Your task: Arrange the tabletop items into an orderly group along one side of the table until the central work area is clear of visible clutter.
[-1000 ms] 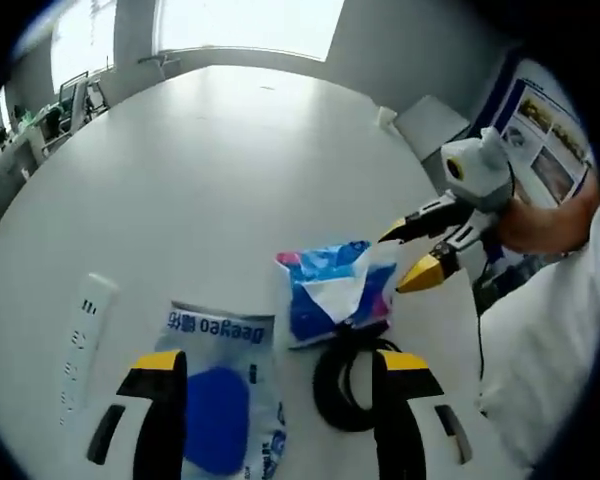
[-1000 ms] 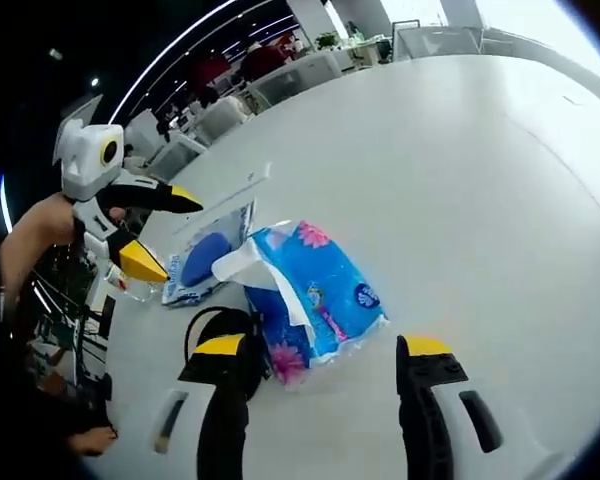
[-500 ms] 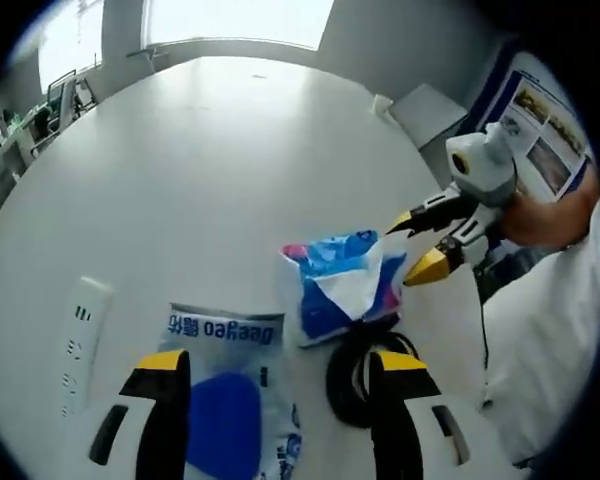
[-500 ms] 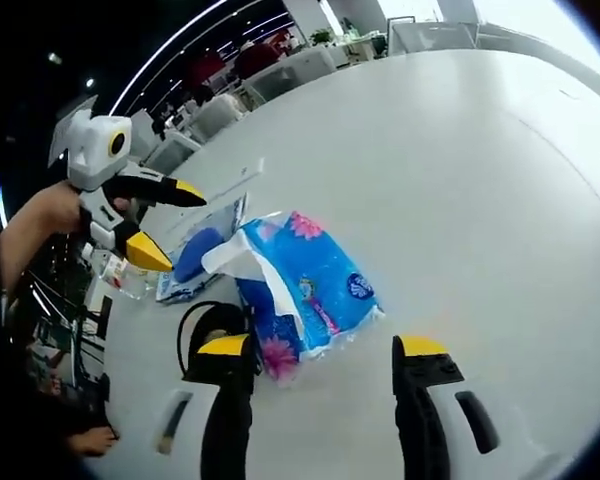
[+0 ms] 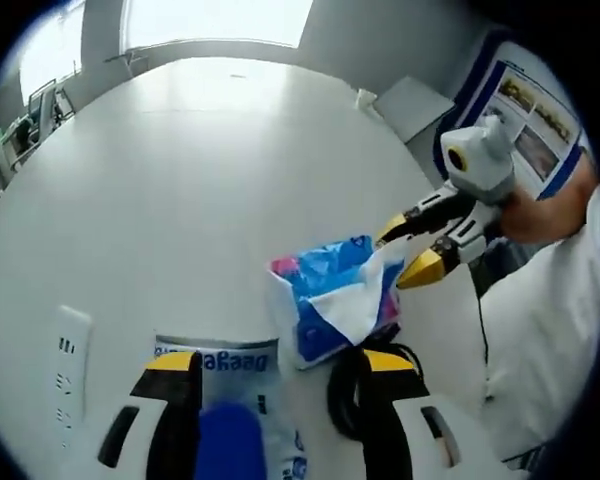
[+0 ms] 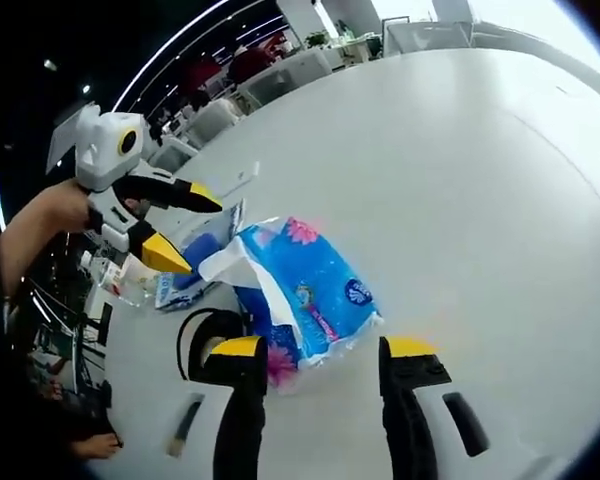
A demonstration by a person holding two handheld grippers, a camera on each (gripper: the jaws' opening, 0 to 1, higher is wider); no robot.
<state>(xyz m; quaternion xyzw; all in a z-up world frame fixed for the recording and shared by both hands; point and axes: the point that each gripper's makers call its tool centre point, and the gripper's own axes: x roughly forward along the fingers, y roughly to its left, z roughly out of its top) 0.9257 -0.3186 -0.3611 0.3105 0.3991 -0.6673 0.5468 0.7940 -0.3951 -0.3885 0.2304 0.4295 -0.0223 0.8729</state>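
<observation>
We see a broad white surface (image 5: 210, 170) lit by a bright window (image 5: 215, 20) beyond its far edge. A framed poster (image 5: 530, 120) hangs on the wall. Chairs and desks (image 6: 290, 65) stand under ceiling light strips (image 6: 170, 50) in a darker office.

Beyond the blue tissue pack (image 5: 335, 310) the white bench (image 5: 200, 170) lies bare and open to passage. Near the bench edge, the pack, a black cable coil (image 5: 348, 395), a blue-printed pouch (image 5: 230, 420) and a white power strip (image 5: 68, 360) crowd together, hemming the left hand-held gripper (image 5: 280, 400).
</observation>
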